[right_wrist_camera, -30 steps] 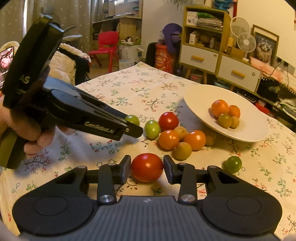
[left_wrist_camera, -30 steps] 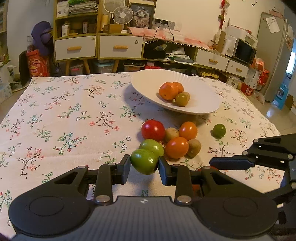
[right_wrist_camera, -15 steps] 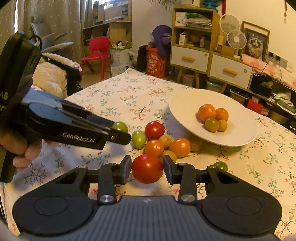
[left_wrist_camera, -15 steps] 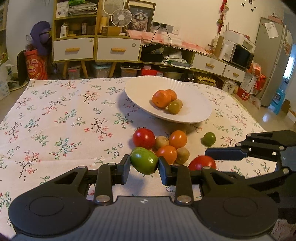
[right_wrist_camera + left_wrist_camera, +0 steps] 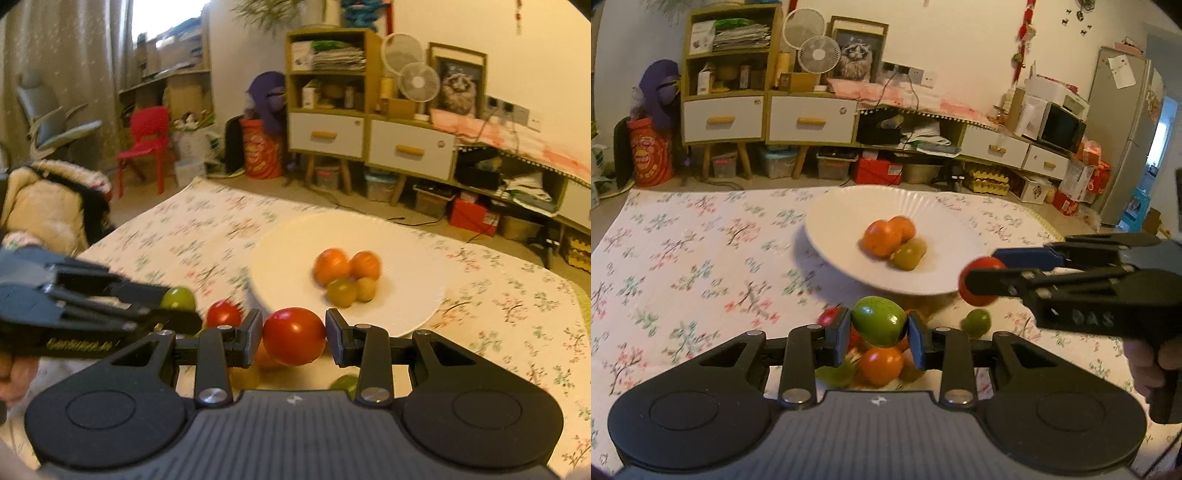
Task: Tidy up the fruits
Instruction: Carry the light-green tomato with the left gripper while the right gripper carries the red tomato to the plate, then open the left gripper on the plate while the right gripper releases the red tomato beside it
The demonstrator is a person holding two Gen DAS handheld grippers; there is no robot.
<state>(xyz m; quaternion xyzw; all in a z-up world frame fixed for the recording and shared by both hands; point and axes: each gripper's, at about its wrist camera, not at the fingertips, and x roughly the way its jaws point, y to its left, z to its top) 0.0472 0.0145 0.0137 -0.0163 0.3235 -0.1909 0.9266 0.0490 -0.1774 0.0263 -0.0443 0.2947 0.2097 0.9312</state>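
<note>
Since the earlier frames both grippers have risen off the tablecloth (image 5: 683, 258) and closed on the white plate (image 5: 849, 206), which now sits larger and nearer in both views. The left gripper (image 5: 878, 330) is clamped on a green tomato (image 5: 878, 325); the right gripper (image 5: 293, 338) is clamped on a red tomato (image 5: 293, 336). Both fruits are carried clear of the cloth, short of the plate's near rim.

Step in hand: transport to the plate. Next move, in my judgement: carry each fruit over the rim, lower it beside the plated fruit, then part the jaws.

Count: plate holds 4 fruits, 2 orange and 2 yellow-green. 2 are in transit. The loose remainder on the cloth is partly hidden and blurred; no firm count.
</note>
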